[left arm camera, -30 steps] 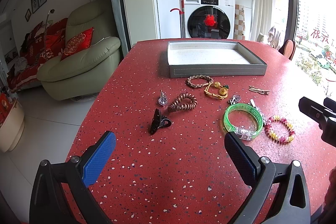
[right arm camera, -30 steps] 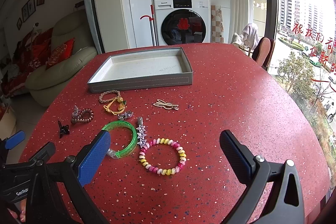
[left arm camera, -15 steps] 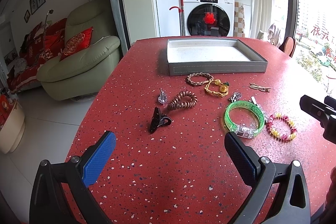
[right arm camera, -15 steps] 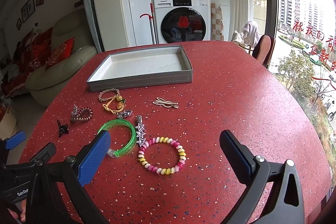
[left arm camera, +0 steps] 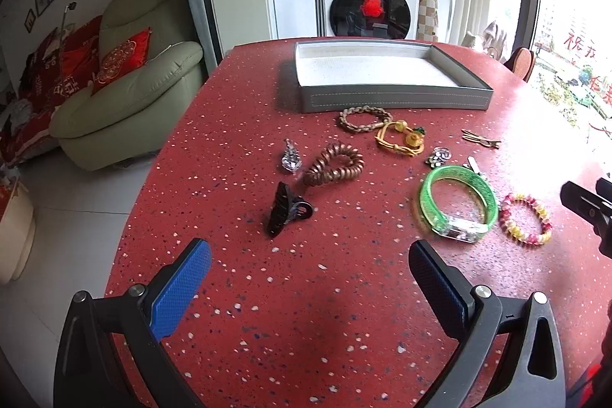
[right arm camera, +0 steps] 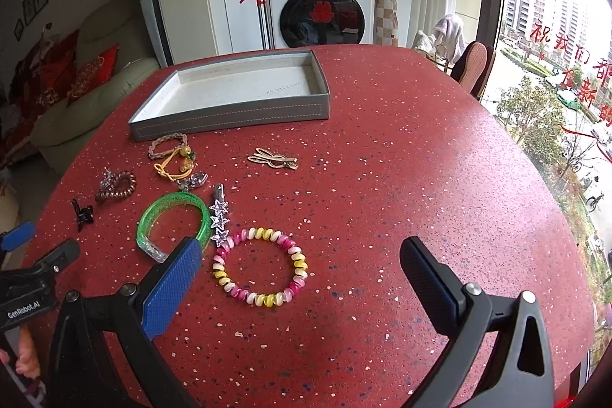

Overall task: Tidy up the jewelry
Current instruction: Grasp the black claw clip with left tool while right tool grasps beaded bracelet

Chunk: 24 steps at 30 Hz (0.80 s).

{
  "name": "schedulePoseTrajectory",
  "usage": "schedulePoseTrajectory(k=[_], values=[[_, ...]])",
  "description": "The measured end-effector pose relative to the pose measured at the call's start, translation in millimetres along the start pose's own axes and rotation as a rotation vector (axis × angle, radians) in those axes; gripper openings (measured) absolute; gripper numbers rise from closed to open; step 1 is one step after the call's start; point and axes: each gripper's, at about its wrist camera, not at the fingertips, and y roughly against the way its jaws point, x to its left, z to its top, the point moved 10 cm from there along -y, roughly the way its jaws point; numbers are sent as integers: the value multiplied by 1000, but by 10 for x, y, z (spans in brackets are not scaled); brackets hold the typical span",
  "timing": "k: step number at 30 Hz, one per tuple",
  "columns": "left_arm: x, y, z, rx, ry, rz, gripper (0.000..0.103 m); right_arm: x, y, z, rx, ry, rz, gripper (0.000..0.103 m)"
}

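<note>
Both the left gripper [left arm camera: 310, 264] and right gripper [right arm camera: 300, 262] hang spread and empty. The pink-and-yellow spiral bracelet [right arm camera: 260, 266] lies between the right fingers, 6 o'clock of the empty grey tray [right arm camera: 229, 123]; probably light, springy, best pinched across 1 side.

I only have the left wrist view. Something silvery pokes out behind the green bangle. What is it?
Observer: A silver star hair clip. It lies between the green bangle and the pink-and-yellow bracelet.
Operator: I see just the edge of the right tool. Is it open?
Observer: Yes, the right tool is open and holds nothing. The bracelet lies on the table just ahead, between its two fingers.
</note>
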Motion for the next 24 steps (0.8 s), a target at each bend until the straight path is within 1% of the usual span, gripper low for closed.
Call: schedulePoseTrajectory(k=[6, 9, 11, 12, 13, 14, 16, 17, 18, 19, 20, 21, 22, 23, 24], values=[[223, -268, 167, 10, 20, 28, 103, -167, -262, -143, 124, -1, -29, 103], [204, -383, 199, 33, 13, -6, 103, -180, -360, -180, 157, 14, -36, 102], [163, -446, 180, 55, 14, -27, 103, -161, -414, -212, 179, 24, -33, 95], [143, -476, 164, 67, 13, -33, 102, -145, -438, -235, 195, 28, -28, 87], [125, -495, 146, 73, 13, -39, 96, -125, -459, -262, 210, 28, -18, 81], [108, -514, 127, 81, 10, -43, 91, -116, -453, -256, 203, 41, -26, 79], [72, -548, 89, 102, 4, -56, 75, -66, -427, -266, 207, 55, -13, 68], [60, -562, 74, 109, 4, -61, 69, -42, -419, -266, 209, 62, -8, 66], [45, -575, 58, 116, 1, -70, 54, -25, -410, -264, 210, 68, 1, 58], [27, -576, 45, 123, -1, -81, 51, -11, -399, -263, 212, 74, 4, 47], [28, -566, 49, 117, -1, -81, 51, 8, -392, -256, 213, 80, 11, 40], [21, -561, 44, 117, -3, -88, 51, 27, -383, -254, 216, 87, 17, 25], [12, -552, 43, 116, -3, -95, 51, 44, -372, -258, 219, 90, 28, 16], [3, -540, 38, 117, -2, -103, 51, 49, -366, -260, 221, 87, 33, 10], [15, -523, 36, 118, 0, -111, 51, 58, -367, -255, 220, 83, 41, 10]])
